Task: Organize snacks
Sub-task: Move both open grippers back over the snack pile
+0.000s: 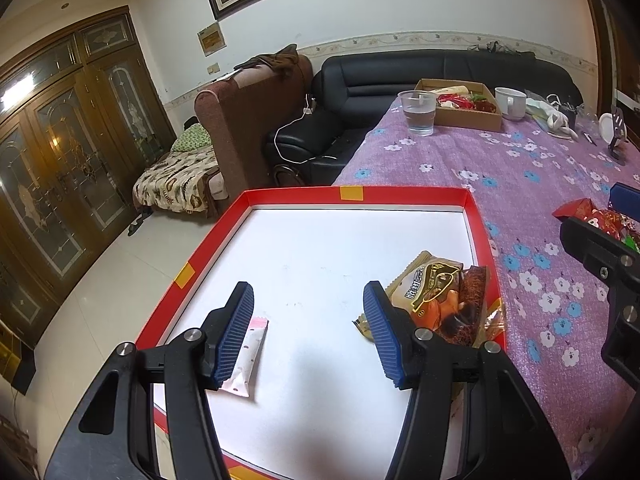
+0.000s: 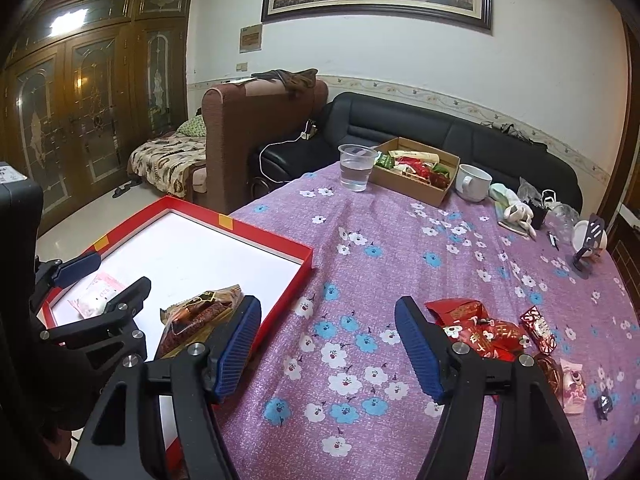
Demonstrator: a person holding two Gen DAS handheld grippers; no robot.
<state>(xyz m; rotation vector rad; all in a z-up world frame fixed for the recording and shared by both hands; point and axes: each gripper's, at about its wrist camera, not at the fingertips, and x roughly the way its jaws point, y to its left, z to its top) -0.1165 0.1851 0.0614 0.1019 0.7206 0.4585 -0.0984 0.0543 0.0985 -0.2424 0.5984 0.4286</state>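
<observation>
Hovering over a table draped in a purple cloth printed with white and blue flowers [image 2: 360, 240], I hold my two black grippers with ribbed blue pads above the snacks. My left gripper [image 1: 308, 330] hangs over the white floor of a shallow red-walled cardboard tray [image 1: 356, 193]; its jaws stand partly open with nothing between them. A slim pink-and-white snack stick wrapper [image 1: 250, 354] lies on the tray floor under the left pad, at about 8 o'clock in that view. A clear packet of brown and orange snacks with a gold label [image 1: 444, 296] rests against the tray's right wall, at 3 o'clock from the gripper's gap.

My right gripper [image 2: 328, 344] points at bare cloth just outside the tray's right wall; its jaws are parted wide and grip nothing. A heap of red foil-wrapped sweets [image 2: 476, 326] lies on the cloth at 3 o'clock from it, close beside the right pad; I cannot tell whether pad and foil touch. A pale pink wrapped sweet [image 2: 572, 386] sits farther out at 4 o'clock.

At 12 o'clock, near the table's far edge, stand a clear plastic cup of water [image 2: 356, 166], an open brown cardboard box of mixed snacks [image 2: 416, 178] and a white ceramic mug [image 2: 474, 182].
</observation>
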